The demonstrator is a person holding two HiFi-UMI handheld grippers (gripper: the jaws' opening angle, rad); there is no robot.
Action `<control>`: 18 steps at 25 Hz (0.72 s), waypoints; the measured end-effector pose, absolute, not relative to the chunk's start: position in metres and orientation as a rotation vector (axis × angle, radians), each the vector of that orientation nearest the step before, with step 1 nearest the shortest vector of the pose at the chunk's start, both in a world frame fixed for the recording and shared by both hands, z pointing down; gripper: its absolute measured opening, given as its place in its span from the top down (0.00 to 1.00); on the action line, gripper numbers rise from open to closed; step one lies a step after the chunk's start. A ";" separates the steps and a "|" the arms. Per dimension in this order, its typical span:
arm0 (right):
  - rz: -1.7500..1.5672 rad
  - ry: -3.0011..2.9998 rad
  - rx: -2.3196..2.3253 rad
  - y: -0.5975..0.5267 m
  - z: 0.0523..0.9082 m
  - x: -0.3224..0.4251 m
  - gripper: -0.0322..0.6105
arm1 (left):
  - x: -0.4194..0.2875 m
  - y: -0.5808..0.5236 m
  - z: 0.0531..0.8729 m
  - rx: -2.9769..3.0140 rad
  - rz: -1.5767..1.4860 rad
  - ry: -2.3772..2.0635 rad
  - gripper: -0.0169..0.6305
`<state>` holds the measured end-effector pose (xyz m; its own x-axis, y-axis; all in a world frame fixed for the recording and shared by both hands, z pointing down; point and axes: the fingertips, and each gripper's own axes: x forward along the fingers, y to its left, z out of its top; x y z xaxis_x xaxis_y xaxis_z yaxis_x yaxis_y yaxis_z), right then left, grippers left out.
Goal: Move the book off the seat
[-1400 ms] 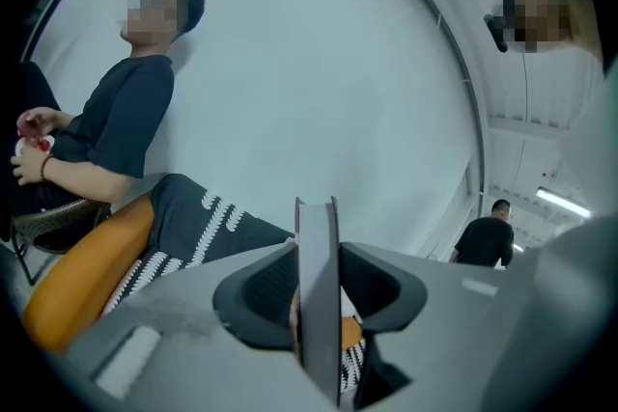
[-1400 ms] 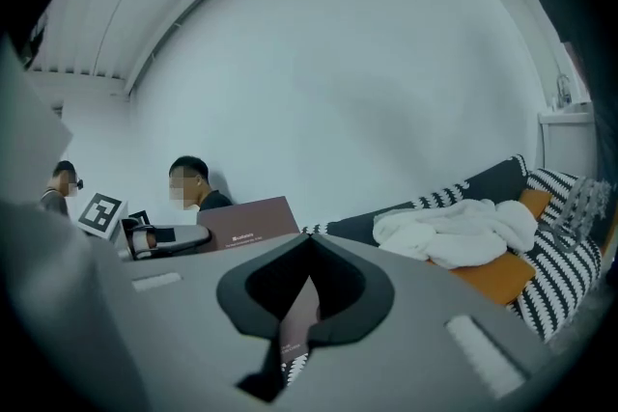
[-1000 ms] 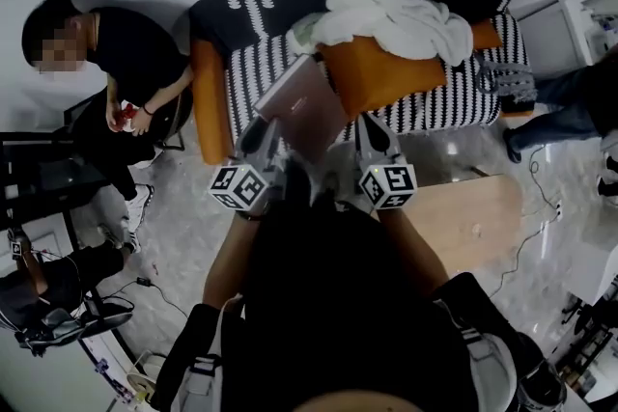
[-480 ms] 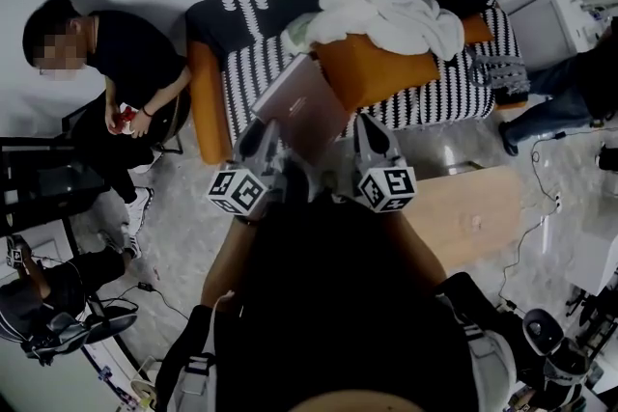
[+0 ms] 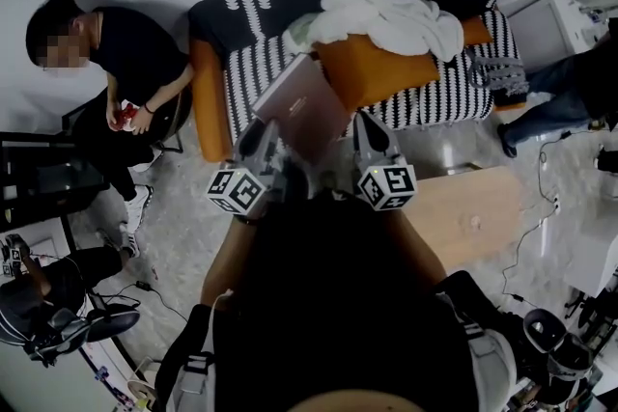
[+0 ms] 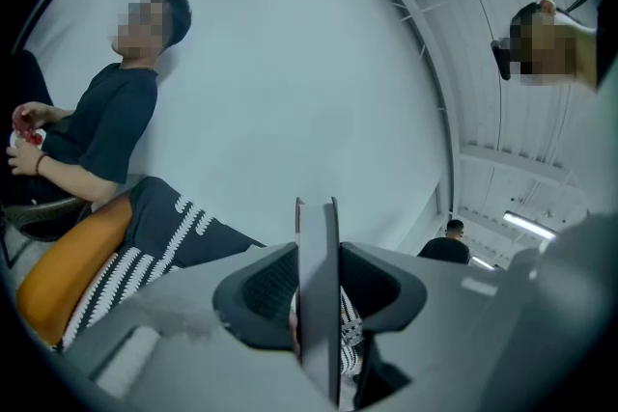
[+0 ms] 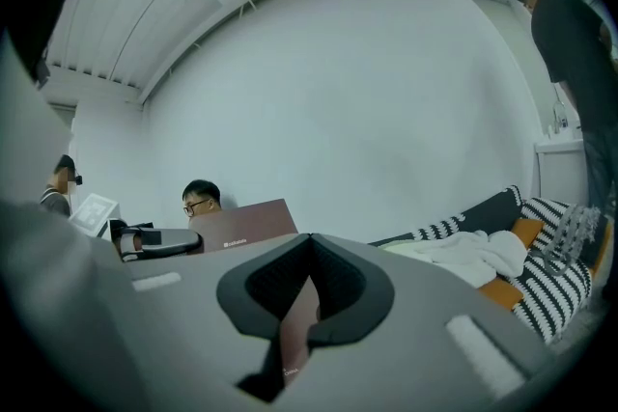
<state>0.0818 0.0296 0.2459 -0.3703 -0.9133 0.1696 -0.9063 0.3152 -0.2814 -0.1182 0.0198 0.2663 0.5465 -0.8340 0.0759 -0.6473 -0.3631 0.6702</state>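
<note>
**Desk:** Is the book off the seat?

**Photographer:** By the look of it, lifted but not yet put down. The flat brownish-pink hardback book (image 5: pixel 301 103) hangs tilted over the front of the black-and-white striped sofa (image 5: pixel 246 72). The left tongs (image 5: pixel 263 132) and right tongs (image 5: pixel 367 128) each pinch its near edge. The pale wooden tabletop (image 5: pixel 463 212) alongside looks a likely landing spot.

**Desk:** Anything unclear?

**Photographer:** The operator's dark torso (image 5: pixel 328 304) covers the book's near edge. Whether its far corner touches the orange cushion (image 5: pixel 381 72) can't be told.
</note>
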 end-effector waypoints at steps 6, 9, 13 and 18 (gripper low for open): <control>-0.500 2.521 -1.759 0.034 0.240 0.091 0.94 | -0.110 0.021 0.262 2.134 -0.372 -1.177 0.75; -0.502 2.507 -1.772 0.035 0.240 0.096 0.94 | -0.104 0.022 0.260 2.140 -0.366 -1.175 0.75; -0.503 2.495 -1.791 0.031 0.240 0.104 0.94 | -0.093 0.018 0.254 2.183 -0.337 -1.196 0.75; -0.504 2.493 -1.824 0.033 0.242 0.117 0.94 | -0.068 0.014 0.249 2.239 -0.300 -1.210 0.75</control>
<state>0.1166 0.0328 0.2420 -0.3208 -0.9302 0.1783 -0.9264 0.2689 -0.2637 -0.0680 0.0139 0.2488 0.5654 -0.8218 0.0709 -0.6936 -0.4273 0.5799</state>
